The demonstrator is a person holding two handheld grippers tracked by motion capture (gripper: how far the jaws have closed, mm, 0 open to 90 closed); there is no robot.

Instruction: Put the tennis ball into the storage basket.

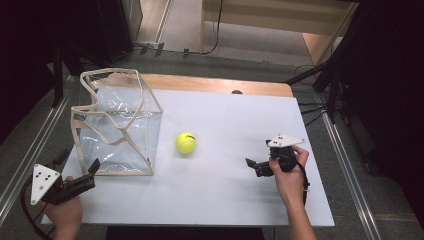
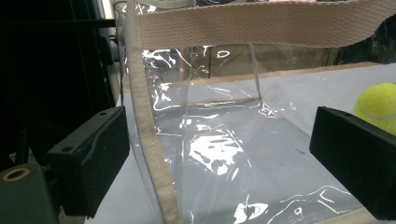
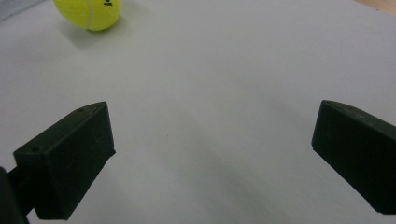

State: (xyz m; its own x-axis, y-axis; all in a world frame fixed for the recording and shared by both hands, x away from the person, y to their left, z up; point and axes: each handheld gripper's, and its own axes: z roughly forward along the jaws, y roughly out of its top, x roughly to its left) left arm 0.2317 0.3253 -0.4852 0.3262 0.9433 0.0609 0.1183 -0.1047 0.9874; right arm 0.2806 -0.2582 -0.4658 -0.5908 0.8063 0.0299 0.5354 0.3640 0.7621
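A clear plastic tote bag [image 1: 120, 125] with beige trim and straps stands upright at the table's left. To its right a yellow tennis ball [image 1: 185, 143] lies on the white tabletop [image 1: 225, 200]. My left gripper [image 1: 78, 163] is open at the bag's near left corner. In the left gripper view its jaws straddle the bag's beige corner edge [image 2: 149, 140] without touching it, and the ball [image 2: 378, 105] shows behind the right jaw. My right gripper [image 1: 257, 155] is open and empty, right of the ball and pointing toward it. Its own view has the ball [image 3: 88, 11] far off at top left.
A wooden strip [image 1: 225, 85] runs along the table's far edge. Metal rails [image 1: 345, 165] flank both sides. Cables and dark stands [image 1: 325, 85] sit on the floor at the back right. Bare tabletop lies between ball and right gripper.
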